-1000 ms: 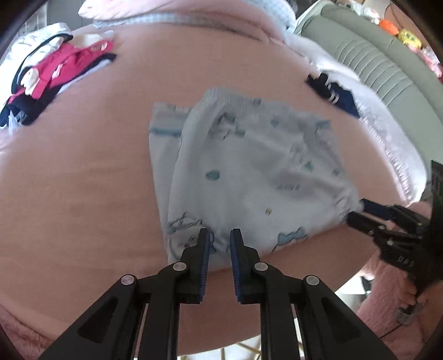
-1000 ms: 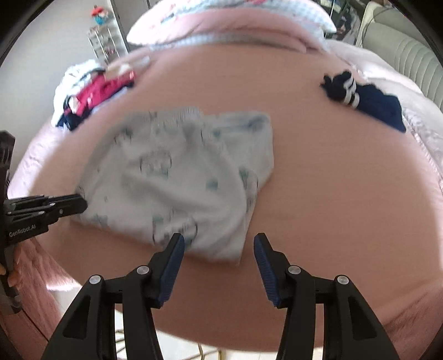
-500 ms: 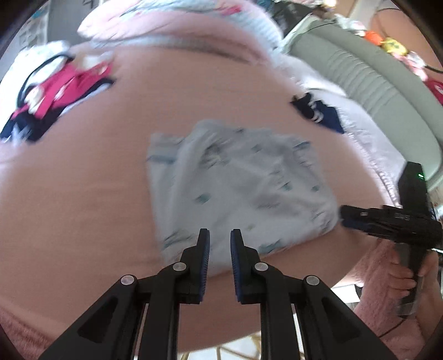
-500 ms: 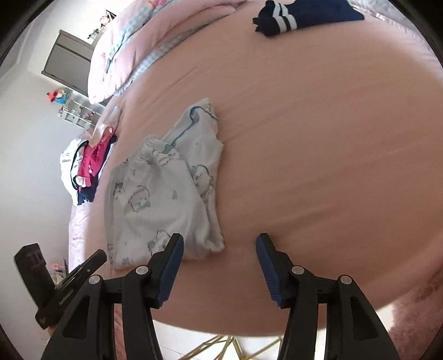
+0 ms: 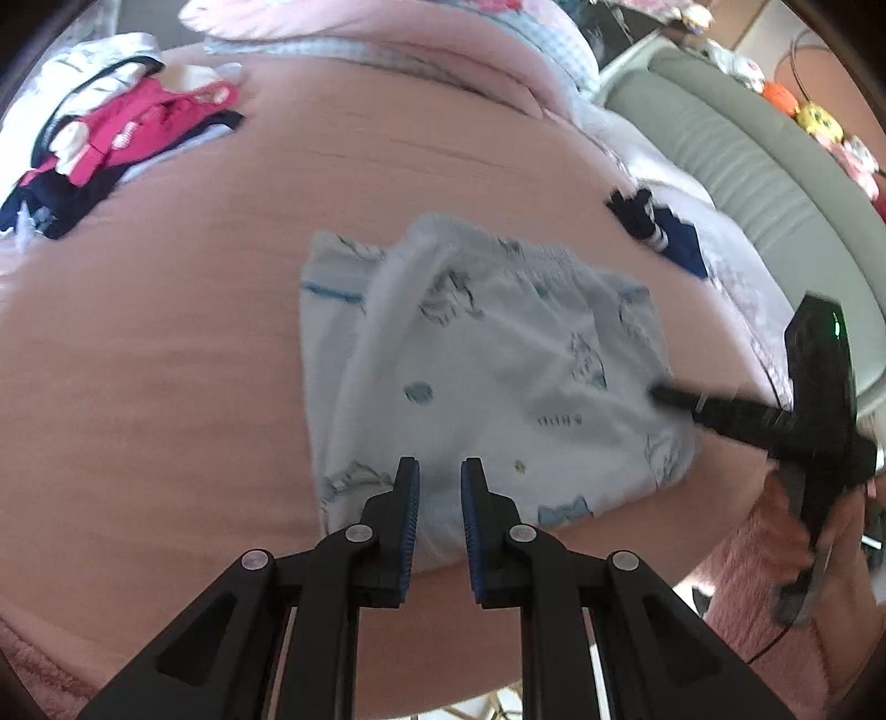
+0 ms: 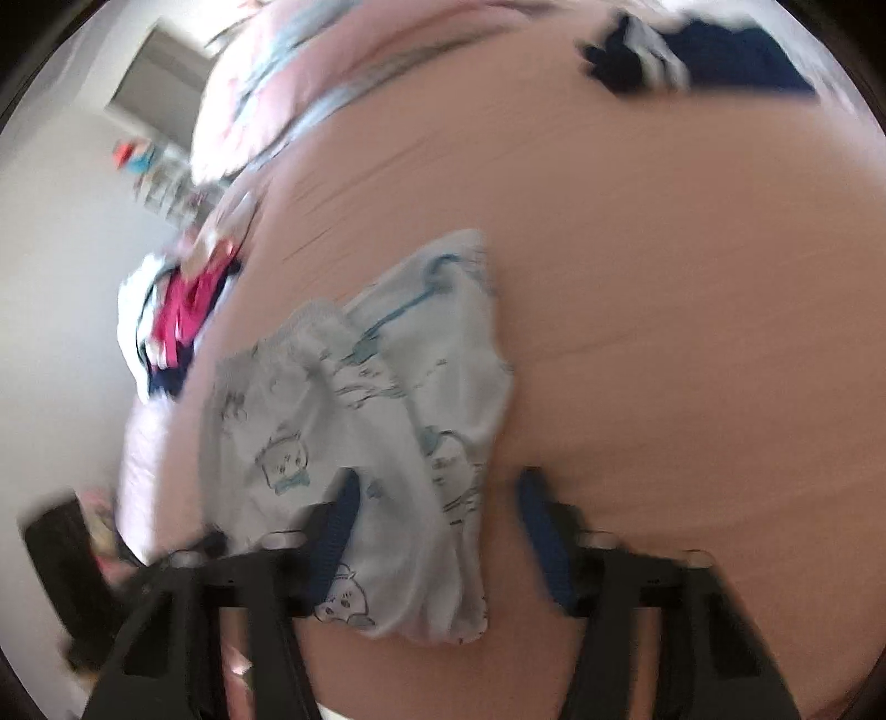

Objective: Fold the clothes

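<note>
A pale blue child's garment with animal prints (image 5: 487, 376) lies folded on the pink bed (image 5: 166, 387). My left gripper (image 5: 439, 476) hovers over its near edge, its jaws almost together with nothing between them. My right gripper (image 6: 437, 487) has the garment (image 6: 343, 421) lying between its jaws, which are closing but still stand wide apart in this blurred view. In the left wrist view the right gripper (image 5: 664, 394) reaches in from the right, its tips on the garment's right side.
A heap of pink, navy and white clothes (image 5: 111, 144) lies at the far left. A navy striped garment (image 5: 659, 232) sits at the far right. Pillows (image 5: 387, 33) lie at the back and a grey padded panel (image 5: 747, 166) runs along the right. A hand in a pink sleeve (image 5: 775, 554) holds the right gripper.
My right gripper has swung in from the bed's edge onto the garment's right side, and the cloth now sits between its jaws. The left gripper has hardly moved.
</note>
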Demonstrator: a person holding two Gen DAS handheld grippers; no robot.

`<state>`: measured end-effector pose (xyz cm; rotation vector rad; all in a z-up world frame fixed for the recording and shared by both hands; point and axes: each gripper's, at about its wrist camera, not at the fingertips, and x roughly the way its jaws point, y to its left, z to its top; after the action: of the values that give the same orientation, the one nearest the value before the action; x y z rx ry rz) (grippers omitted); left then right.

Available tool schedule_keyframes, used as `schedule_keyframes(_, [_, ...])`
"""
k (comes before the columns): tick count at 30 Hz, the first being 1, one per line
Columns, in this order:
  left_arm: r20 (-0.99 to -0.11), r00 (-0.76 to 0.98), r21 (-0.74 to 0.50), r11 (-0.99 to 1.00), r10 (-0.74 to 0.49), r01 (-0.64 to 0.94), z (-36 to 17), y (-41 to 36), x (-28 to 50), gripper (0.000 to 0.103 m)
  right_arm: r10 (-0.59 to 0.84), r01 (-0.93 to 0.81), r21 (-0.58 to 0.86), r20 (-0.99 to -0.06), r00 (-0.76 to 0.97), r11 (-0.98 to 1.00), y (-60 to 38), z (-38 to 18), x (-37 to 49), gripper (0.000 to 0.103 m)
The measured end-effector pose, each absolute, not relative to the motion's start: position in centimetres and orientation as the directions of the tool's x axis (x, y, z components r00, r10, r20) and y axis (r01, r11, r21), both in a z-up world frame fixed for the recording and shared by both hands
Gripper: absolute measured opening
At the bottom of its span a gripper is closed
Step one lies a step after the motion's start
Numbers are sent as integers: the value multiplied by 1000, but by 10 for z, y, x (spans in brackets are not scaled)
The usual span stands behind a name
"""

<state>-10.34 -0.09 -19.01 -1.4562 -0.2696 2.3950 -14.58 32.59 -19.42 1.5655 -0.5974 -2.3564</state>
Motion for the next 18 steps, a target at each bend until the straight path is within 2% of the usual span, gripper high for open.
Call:
schedule_keyframes(1, [-818,-443,-326,-931,366,-168,-188,-4,-105,13,-412,4,445,-826,-384,-896,320,-195,-145,11])
schedule_keyframes(4, [-795,-486,-338,-930,363,-142,-183,-11,-107,13,-390,54,405,-823,-412,-913,309,-183,-146,8])
schedule_keyframes(9, [-779,-508,-371,-923,367,-97,-179,-33,-104,13,-483,253,411,-755,-444,-876,262,-148,-152,8])
schedule_keyframes(13, [-778,-477,-433,-899,409,-64,-189,-40,-106,14,-449,331,341,-827,-339,-880,205,-186,-166,11])
schedule_keyframes(15, [-755,-472,-488,-871,455,-60,-192,-41,-106,14,-498,273,425,-804,-324,-863,206,-202,-172,11])
schedule_keyframes(16, [-726,-467,-542,-838,506,-66,-193,-41,-106,17,-543,258,480,-779,-314,-838,215,-199,-171,19])
schedule_keyframes(18, [-664,-466,-625,-776,585,-83,-192,-39,-107,35,-617,235,571,-730,-295,-787,231,-194,-168,36])
